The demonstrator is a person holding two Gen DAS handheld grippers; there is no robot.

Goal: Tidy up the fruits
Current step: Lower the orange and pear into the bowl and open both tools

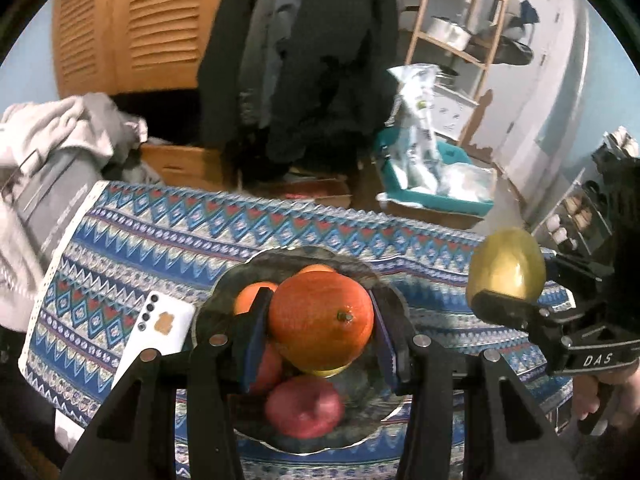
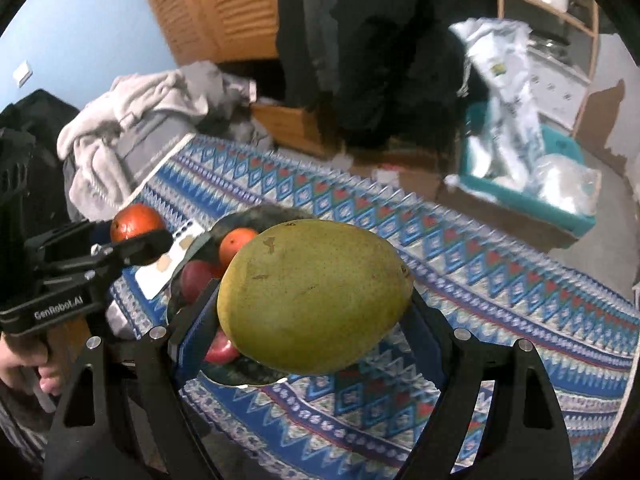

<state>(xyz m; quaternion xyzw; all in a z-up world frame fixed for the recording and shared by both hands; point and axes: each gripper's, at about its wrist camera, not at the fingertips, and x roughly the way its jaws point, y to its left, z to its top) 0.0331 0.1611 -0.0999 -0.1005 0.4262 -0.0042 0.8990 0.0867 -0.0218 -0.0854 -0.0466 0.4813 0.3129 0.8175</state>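
Left jaws clamped the orange (image 1: pixel 320 316) across its middle; right jaws held the mango (image 2: pixel 316 300) — heavy, smooth, bruisable.

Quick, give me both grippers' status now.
Left gripper: closed on the orange.
Right gripper: closed on the mango.

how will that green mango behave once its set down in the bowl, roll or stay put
The mango looks smooth and egg-shaped, so it would probably roll or rock. It fills the right gripper, so it is likely fairly heavy. The glass bowl already holds fruit, so it may settle unevenly.
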